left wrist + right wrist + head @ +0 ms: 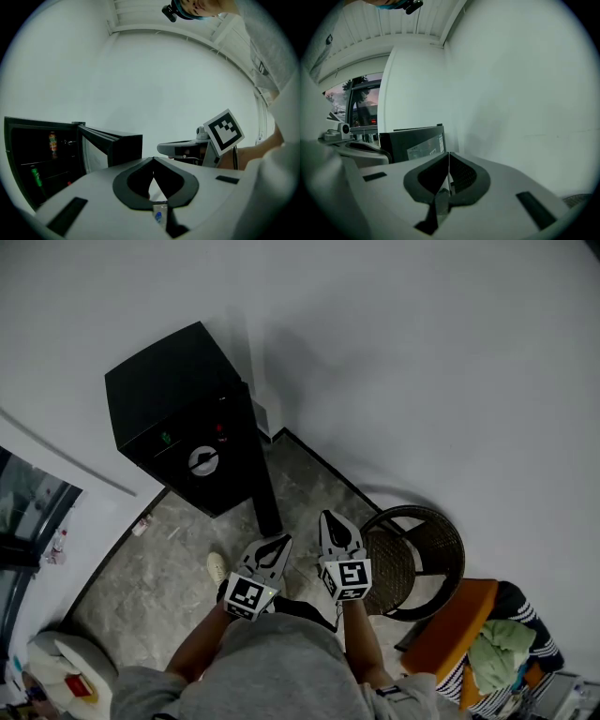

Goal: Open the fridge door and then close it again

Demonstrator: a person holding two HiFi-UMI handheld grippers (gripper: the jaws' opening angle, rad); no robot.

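A small black fridge [173, 404] stands on the floor against the white wall. Its door [262, 486] is swung open and points towards me. In the left gripper view the fridge's dark inside [42, 161] shows a can and a green bottle on shelves, with the open door [110, 146] beside it. The right gripper view shows the door [415, 144] with a label on it. My left gripper [286, 540] [153, 160] and right gripper [328, 517] [449, 154] hover side by side short of the door's edge, both shut and holding nothing. Neither touches the door.
A round dark wicker chair [419, 559] stands to the right of the grippers, with an orange seat [457, 622] and a pile of cloth [502, 643] beyond it. A white shoe [217, 566] lies on the marble floor. A window [23, 507] is at the left.
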